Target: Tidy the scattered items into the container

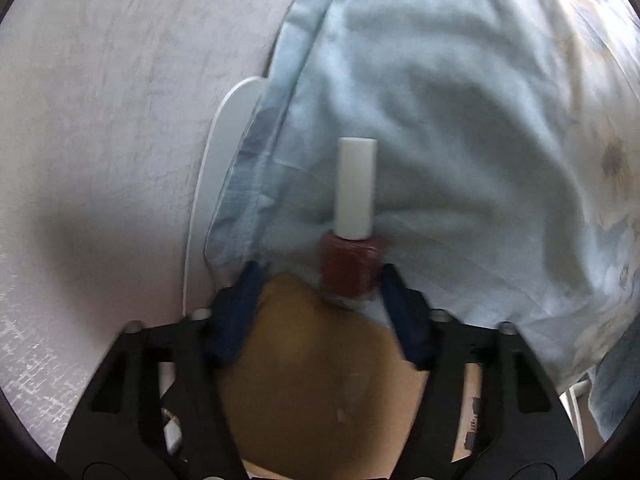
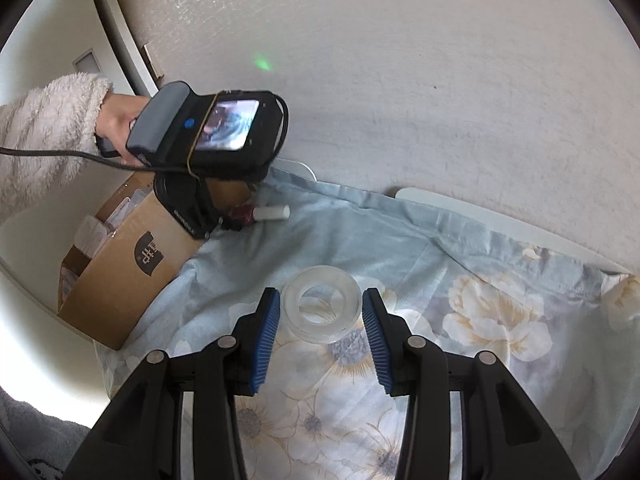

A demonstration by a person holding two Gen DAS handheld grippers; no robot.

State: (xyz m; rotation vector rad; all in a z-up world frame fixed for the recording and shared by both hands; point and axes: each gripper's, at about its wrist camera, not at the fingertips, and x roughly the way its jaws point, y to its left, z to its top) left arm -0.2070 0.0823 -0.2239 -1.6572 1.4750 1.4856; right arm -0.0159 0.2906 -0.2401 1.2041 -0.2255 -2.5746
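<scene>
A pale blue floral bedsheet (image 2: 400, 240) fills the lower frames below a white wall. In the left wrist view, the left gripper (image 1: 320, 276) stands part open around the nail polish bottle (image 1: 352, 268), which lies at centre by the cardboard box (image 2: 120, 276); pads flank it without clearly pressing. It should centre on the glass body before closing. The right gripper (image 2: 320, 314), part open and holding nothing, brackets a clear ring (image 2: 322, 304) at lower centre.

Soft daylight throughout; the left wrist view is motion-blurred, both bend at their dark fisheye edges.
</scene>
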